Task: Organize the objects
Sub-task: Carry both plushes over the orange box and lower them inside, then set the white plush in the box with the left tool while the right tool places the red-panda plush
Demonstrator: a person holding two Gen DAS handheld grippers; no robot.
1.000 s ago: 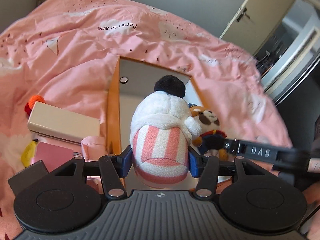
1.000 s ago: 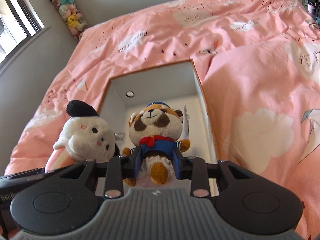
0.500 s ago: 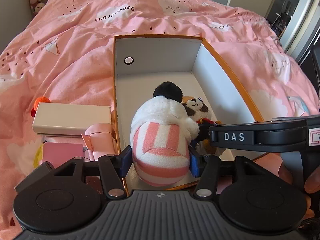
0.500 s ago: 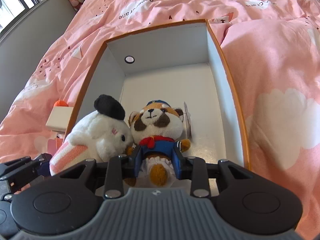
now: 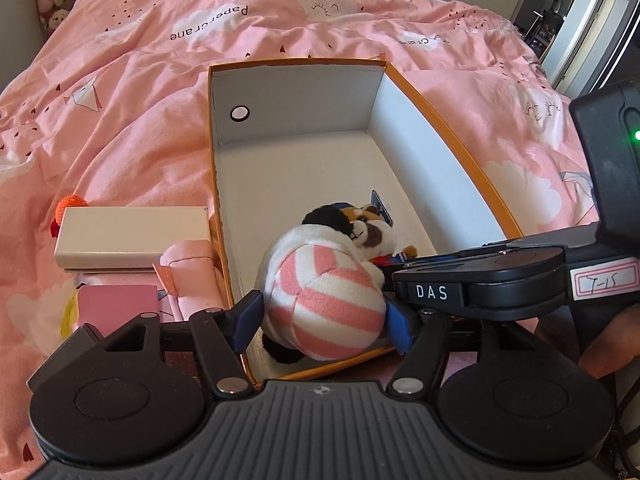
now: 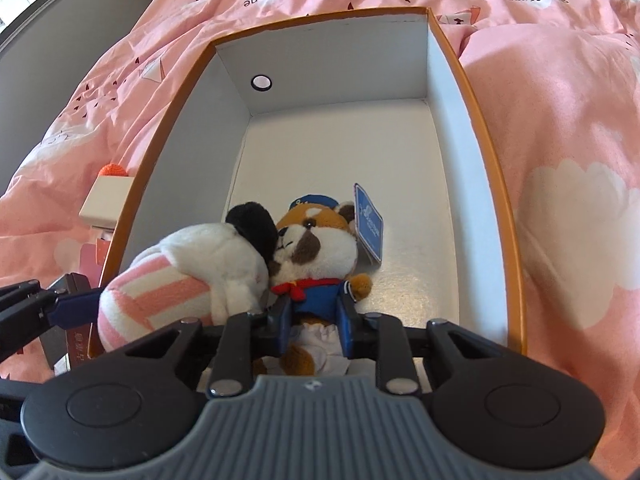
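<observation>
A white plush with a pink-striped body and black pompom (image 5: 324,304) (image 6: 168,292) lies at the near end of the orange-rimmed white box (image 5: 440,128) (image 6: 472,92). My left gripper (image 5: 324,324) straddles it. Its jaws are opening, and the left pad (image 5: 250,318) stands off the plush. A red panda plush in a blue suit (image 6: 316,248) (image 5: 372,232) lies beside it on the box floor. My right gripper (image 6: 315,326) is closing, with both pads pressed on its body. The right gripper's black body (image 5: 432,292) crosses the left wrist view.
The box sits on a pink duvet (image 5: 160,100). Left of the box lie a cream box (image 5: 132,236), a small pink toy sofa (image 5: 192,276), a pink box (image 5: 116,304) and an orange knitted thing (image 5: 72,202). A blue tag (image 6: 368,224) hangs from the panda.
Both grippers came down into the box with their plushes. The left jaws spread away from the striped plush, which now rests on the box floor. The panda plush tipped onto its back.
</observation>
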